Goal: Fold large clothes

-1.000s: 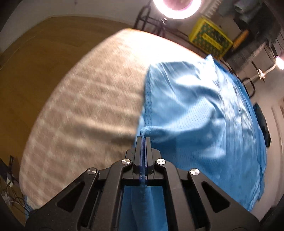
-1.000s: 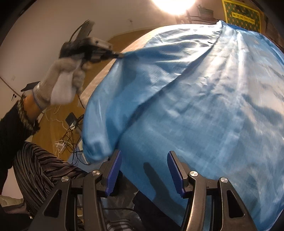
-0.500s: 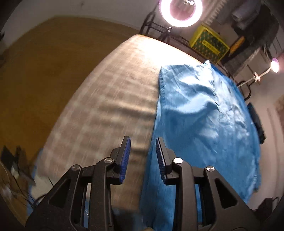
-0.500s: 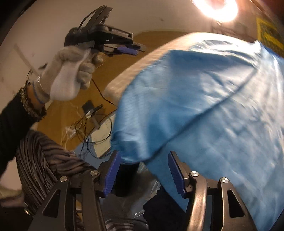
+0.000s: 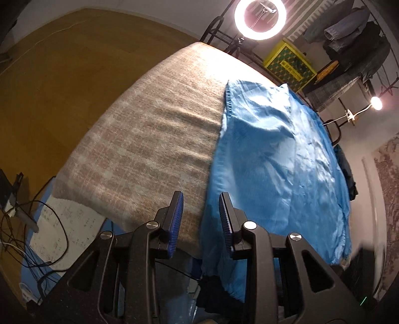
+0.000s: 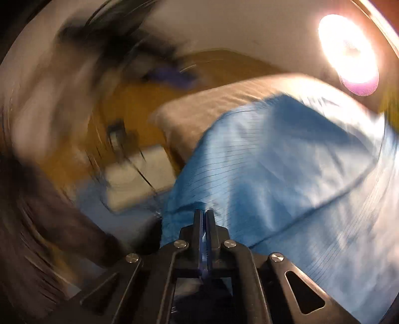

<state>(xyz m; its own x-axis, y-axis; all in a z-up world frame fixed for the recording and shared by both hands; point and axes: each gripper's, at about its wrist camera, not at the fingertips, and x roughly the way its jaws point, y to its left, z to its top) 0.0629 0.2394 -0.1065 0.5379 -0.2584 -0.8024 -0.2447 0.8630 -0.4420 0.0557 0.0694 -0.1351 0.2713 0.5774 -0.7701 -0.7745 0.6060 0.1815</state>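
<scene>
Blue garment (image 5: 279, 159) on beige blanket (image 5: 149, 149)

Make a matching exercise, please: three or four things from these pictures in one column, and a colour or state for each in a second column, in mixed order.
Things:
1. left gripper
2. right gripper
3. garment
4. blanket
5. ring light

Colour or state:
A. beige, checked
B. jaws apart, nothing held
C. glowing, round
D. light blue, spread flat
E. jaws shut at the cloth's near edge

Pairs: 1-B, 2-E, 3-D, 4-A, 5-C
</scene>
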